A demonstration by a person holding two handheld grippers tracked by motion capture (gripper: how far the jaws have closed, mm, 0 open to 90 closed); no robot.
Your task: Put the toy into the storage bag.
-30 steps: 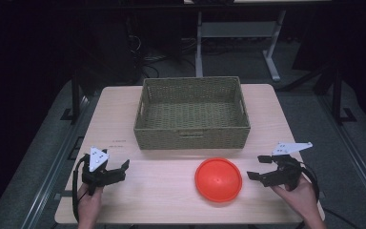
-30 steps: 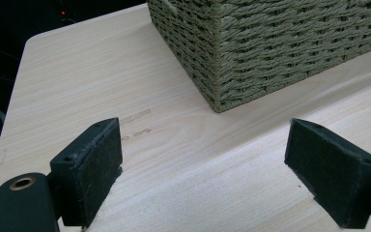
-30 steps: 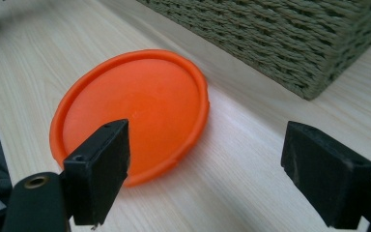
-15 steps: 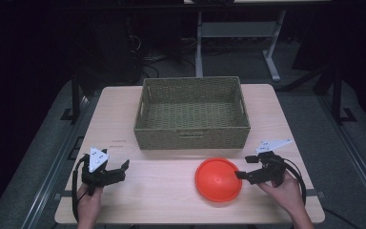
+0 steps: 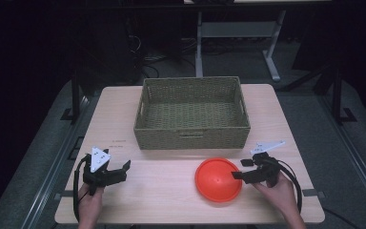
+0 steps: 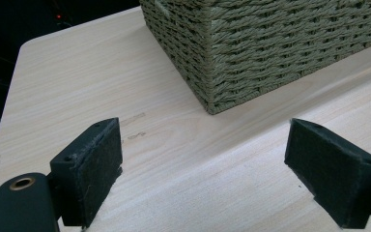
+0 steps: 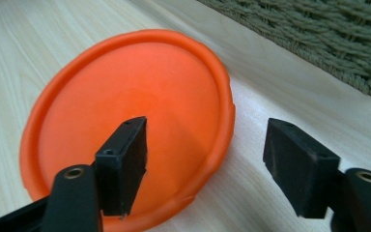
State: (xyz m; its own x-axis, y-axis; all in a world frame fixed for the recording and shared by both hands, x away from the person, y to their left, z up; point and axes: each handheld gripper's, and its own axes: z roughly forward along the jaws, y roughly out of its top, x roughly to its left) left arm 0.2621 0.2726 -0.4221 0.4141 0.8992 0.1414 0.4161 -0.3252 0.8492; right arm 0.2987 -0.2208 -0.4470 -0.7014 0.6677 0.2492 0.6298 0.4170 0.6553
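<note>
Straddling the rim of the orange plate (image 7: pixel 125 121), the right gripper (image 7: pixel 205 159) has its jaws spread wide and grips nothing: one pad hangs over the plate's inside, the other over bare wood just outside the edge. Whether either pad touches the plate cannot be told from the right gripper view. In the high view the plate (image 5: pixel 217 181) lies flat on the table (image 5: pixel 167 210) near the front edge, at about five o'clock from the table's middle, with the right gripper (image 5: pixel 248 171) at its three o'clock side.

The step in hand looks like the approach for a pinch on the plate's rim, not yet a hold. The next move, as I judge it, calls for the jaws to settle lower so the rim sits well between the pads, then to close firmly; the lip is thin and low, so a shallow bite could slip off.

Just beyond the plate, at its twelve o'clock, stands the woven basket (image 5: pixel 193 114), with nothing in it, and it seems the likely place for the plate to go.

Over at eight o'clock on the table, the left gripper (image 5: pixel 116 171) rests well apart from the plate. In its own view the left gripper (image 6: pixel 203 169) has its jaws released and wide, with only wood between them and a corner of the basket (image 6: pixel 270 48) ahead.
</note>
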